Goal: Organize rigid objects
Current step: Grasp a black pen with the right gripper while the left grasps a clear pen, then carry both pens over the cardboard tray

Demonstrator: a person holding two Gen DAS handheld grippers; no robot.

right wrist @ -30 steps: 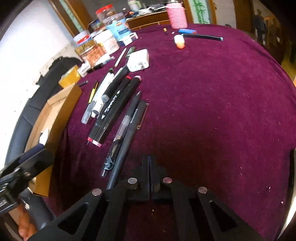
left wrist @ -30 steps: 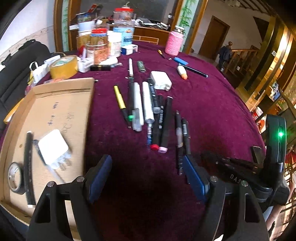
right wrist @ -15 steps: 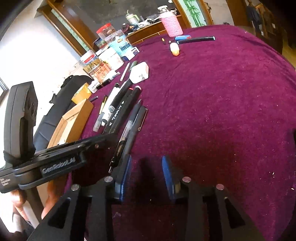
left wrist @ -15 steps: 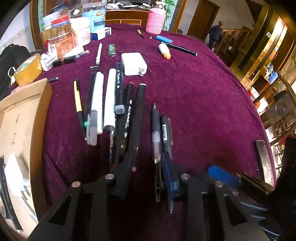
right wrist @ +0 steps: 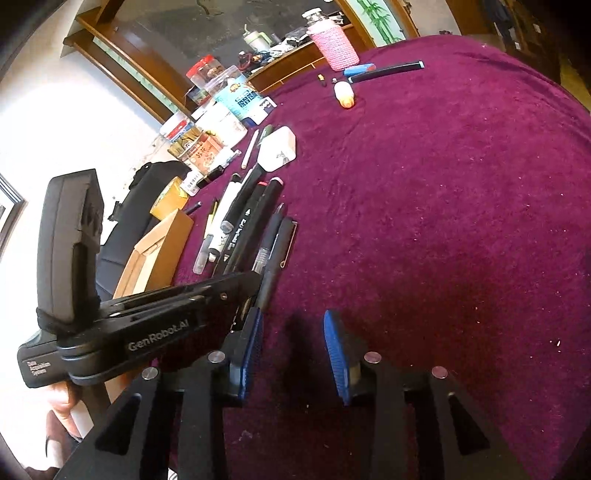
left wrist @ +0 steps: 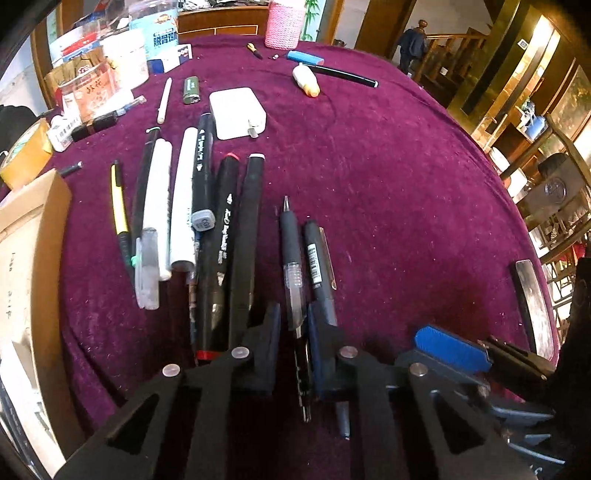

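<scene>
A cardboard tray (left wrist: 33, 236) sits at the table's (left wrist: 388, 177) left edge, its contents mostly out of frame, while jars (left wrist: 92, 85) and a pink holder (left wrist: 286, 22) crowd the far edge. The left gripper (left wrist: 293, 325) is nearly closed around a clear-barrelled pen (left wrist: 291, 258) near the front edge, the pen lying lengthwise with its tip pointing to the far edge, beside a row of markers (left wrist: 225, 240). The right gripper (right wrist: 293, 343) hovers with jaws apart and empty over bare cloth

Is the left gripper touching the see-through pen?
Cannot tell. In the left wrist view the left gripper has its fingers on either side of the see-through pen, nearly closed, but no clear contact.
</scene>
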